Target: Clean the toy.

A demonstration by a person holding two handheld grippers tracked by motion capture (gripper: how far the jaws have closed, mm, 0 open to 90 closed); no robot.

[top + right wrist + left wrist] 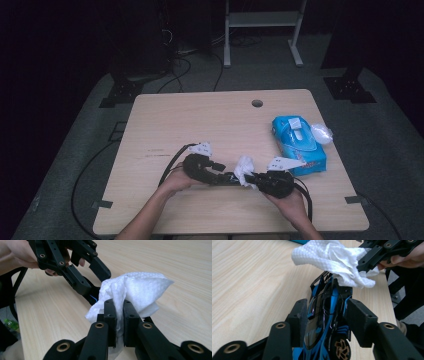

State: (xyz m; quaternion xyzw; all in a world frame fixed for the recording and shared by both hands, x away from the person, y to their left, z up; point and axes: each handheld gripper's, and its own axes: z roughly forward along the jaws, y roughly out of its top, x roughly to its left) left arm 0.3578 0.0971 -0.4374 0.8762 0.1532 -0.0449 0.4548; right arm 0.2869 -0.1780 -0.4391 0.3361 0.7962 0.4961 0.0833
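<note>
So on the left, the left gripper [226,176] sits near the front edge of the table [165,120], roughly mid-width, with the person's left hand [176,179] wrapped around its body. In the left gripper view its jaws stand on either side of a black and blue toy car [325,322]; the left pad looks to be touching the car's flank, but I can't tell whether the right pad touches it or sits just off it, so whether it's really clamped is unclear.

Moving right, a crumpled white tissue [244,169] sits right at the car's front end, touching it. The right gripper [250,181] has its jaws pinched narrow on that tissue, which is easy to see in the right gripper view [120,315], where the paper bulges out above the pads. The right hand [290,200] holds it close to the front edge.

Farther right, toward the right edge of the table, lies a blue tissue pack [298,145] with a clear plastic bit [321,133] just beside it.
</note>
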